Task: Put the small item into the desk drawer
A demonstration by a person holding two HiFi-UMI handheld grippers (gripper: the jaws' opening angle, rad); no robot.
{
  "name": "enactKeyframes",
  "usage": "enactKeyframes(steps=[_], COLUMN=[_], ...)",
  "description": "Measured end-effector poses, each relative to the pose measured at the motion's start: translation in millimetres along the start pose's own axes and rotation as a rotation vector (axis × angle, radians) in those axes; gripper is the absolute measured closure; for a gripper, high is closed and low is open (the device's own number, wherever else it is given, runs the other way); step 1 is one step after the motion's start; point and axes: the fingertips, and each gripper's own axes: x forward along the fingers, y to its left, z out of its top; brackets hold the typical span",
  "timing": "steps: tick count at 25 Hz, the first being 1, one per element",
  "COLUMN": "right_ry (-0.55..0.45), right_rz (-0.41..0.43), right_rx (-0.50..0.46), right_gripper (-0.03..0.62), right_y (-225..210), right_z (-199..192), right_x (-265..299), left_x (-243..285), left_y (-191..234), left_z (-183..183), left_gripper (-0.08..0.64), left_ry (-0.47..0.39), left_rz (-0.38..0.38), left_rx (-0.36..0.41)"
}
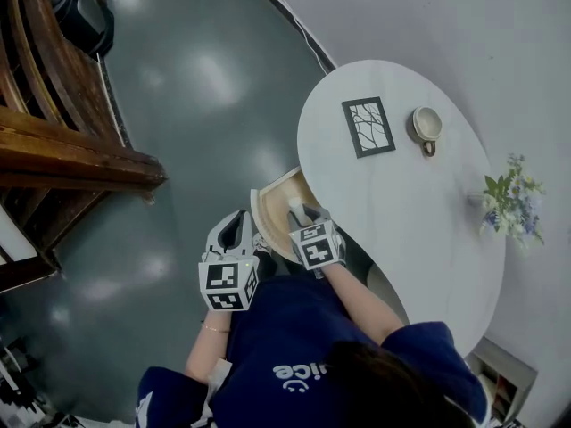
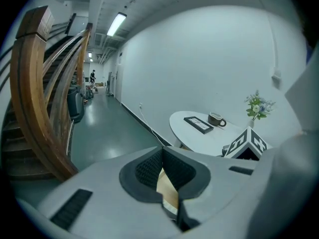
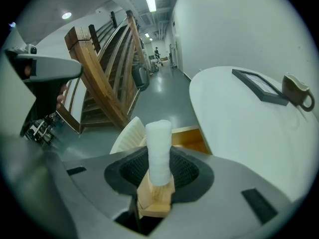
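1. small item point(image 3: 158, 148): white, cylinder-shaped, upright. It is clamped between the pads of the right gripper point(image 1: 300, 210) and held over the open drawer point(image 1: 278, 190), just inside the drawer's front edge. A wood-coloured piece shows under it between the pads; whether that belongs to it cannot be told.

2. drawer: pale wood inside, with a cream ribbed drawer front point(image 1: 256, 210). It is pulled out leftward from the left edge of the table point(image 1: 401, 230).

3. left gripper point(image 2: 161, 152): jaw tips together. A strip of pale wood shows through the gap behind the tips. The gripper sits just left of the drawer front, on the near side; whether it touches the front cannot be told.

4. table: white oval top, its right edge close to the wall point(image 1: 464, 25). Three things stand on it, all well apart from the drawer.
   - picture frame point(image 1: 368, 127): black, lying flat on the far part.
   - cup point(image 1: 426, 125): just right of the frame.
   - flowers point(image 1: 511, 199): at the right edge.

5. floor point(image 1: 178, 96): grey and glossy, open to the left of the drawer and beyond it. The wooden staircase point(image 1: 71, 141) bounds it at the far left, well apart from both grippers.
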Motion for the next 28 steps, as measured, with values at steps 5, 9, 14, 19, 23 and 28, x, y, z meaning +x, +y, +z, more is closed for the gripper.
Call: enactKeyframes(steps=[5,9,14,19,23,28], right_ry=[0.048,0.085,0.142,0.191,0.242,0.294], right_rz=[0.017,0.032,0.033,0.036,0.039,0.044], right_rx=[-0.052,-0.077,-0.103,-0.140,-0.167,-0.221], right_gripper=[0.459,0.459,0.459,0.459,0.459,0.459], right_y=[3,5,-2,-3,-3,-4], right_z=[-8,-11,-20,-29,-40,-50], right_x=[19,33,48,62,72,88], left_x=[-1,-5,-8,-8,-11,-15], left_y=[0,5,16,20,19,14], left_z=[-7,-11,-14,-13,-11,-13], left_gripper=[0.557,0.557,0.557,0.557,0.557,0.557], left_ry=[0.013,0.025,0.028,0.033,0.039,0.056], left_rz=[0.031,0.058,0.100,0.124,0.131,0.142], left_rx=[-0.021,-0.055,-0.091,-0.094,-0.088,-0.046])
